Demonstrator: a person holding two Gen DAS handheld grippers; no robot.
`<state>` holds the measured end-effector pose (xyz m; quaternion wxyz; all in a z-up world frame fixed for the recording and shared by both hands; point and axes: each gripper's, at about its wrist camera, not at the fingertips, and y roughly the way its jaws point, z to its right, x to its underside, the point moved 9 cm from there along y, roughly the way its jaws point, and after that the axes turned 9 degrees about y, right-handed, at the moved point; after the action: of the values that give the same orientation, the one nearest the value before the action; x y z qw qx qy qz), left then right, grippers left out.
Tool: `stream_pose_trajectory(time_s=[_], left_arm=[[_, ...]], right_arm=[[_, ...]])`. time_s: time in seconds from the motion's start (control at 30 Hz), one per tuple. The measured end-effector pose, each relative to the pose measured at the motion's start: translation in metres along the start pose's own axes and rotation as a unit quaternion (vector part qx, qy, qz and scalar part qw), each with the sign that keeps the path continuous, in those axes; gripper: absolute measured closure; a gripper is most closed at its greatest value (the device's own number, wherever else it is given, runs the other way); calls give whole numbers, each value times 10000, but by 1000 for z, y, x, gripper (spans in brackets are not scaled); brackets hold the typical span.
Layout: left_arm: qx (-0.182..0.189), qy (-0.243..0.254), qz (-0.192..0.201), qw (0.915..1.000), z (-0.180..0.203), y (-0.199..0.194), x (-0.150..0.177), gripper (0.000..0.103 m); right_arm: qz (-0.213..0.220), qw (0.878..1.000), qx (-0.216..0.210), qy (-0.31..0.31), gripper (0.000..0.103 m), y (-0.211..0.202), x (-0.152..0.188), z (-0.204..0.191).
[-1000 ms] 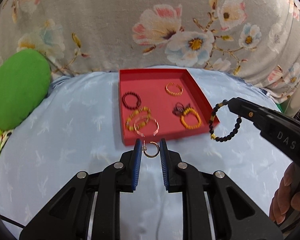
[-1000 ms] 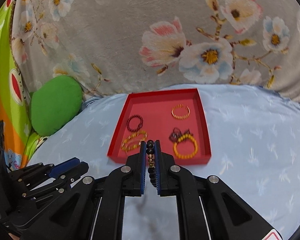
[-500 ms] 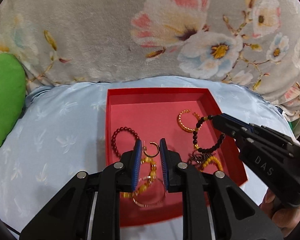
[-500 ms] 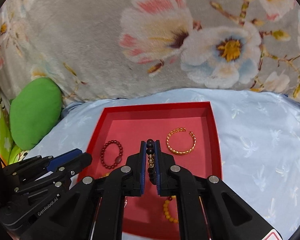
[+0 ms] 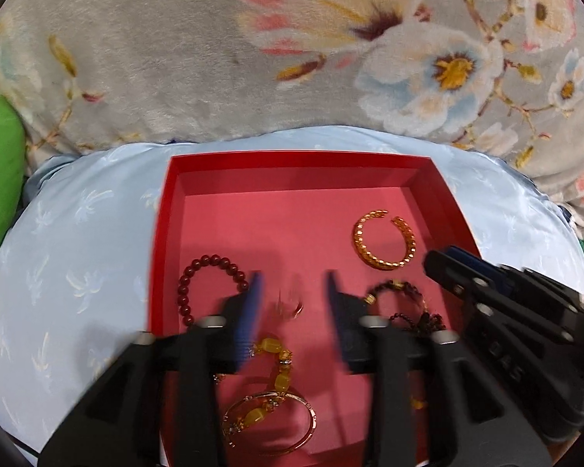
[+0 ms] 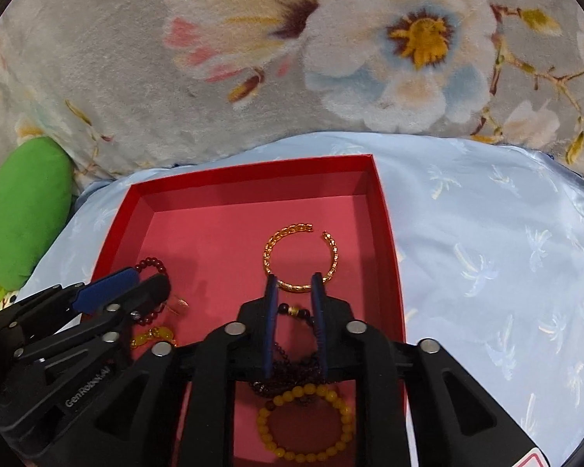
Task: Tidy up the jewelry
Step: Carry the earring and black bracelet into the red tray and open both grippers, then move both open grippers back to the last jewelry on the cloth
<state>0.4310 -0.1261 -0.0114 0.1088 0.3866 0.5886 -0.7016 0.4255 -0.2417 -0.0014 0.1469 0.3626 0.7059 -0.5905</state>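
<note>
The small gold hoop earring (image 5: 290,307), blurred, lies on the floor of the red tray (image 5: 292,163) between the wide-apart fingers of the left gripper (image 5: 292,303). The black bead bracelet (image 6: 296,313) lies in the tray between the separated fingers of the right gripper (image 6: 295,292), just before the open gold bangle (image 6: 301,257). The tray stands on a light blue cloth (image 6: 486,253).

Your red tray (image 5: 163,233) lies flat on the blue cloth, holding all pieces. Far right: open gold cuff (image 5: 384,239), flat. Left: dark red bead bracelet (image 5: 198,276). Centre: small hoop earring (image 5: 290,307), blurred. Near: amber bead bracelet (image 5: 280,373) over a thin bangle (image 5: 307,424); yellow bead bracelet (image 6: 303,424) near right, touching a dark bead tangle (image 6: 288,366).
</note>
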Motion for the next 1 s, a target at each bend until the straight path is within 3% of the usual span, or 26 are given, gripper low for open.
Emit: stream_pose_trajectory(time_s=[0.07,0.37,0.6,1.0], left_arm=[[-68,8,41,10000,-1,-3,2,56],[-132,102,54,9998,7,-28,12,53],[-131,105,149,9997,14,-70,28,52],[44,234,85,9997,41,-145,107,52]], right_arm=[[85,10000,-7,-44,74,-8,2,0],[251,9996,-69,-125,72,-43,13,-10],[374,9990,-206,-88,72,-90,29,-19],[365,9989,-290,-22,72,-174,116,-21]])
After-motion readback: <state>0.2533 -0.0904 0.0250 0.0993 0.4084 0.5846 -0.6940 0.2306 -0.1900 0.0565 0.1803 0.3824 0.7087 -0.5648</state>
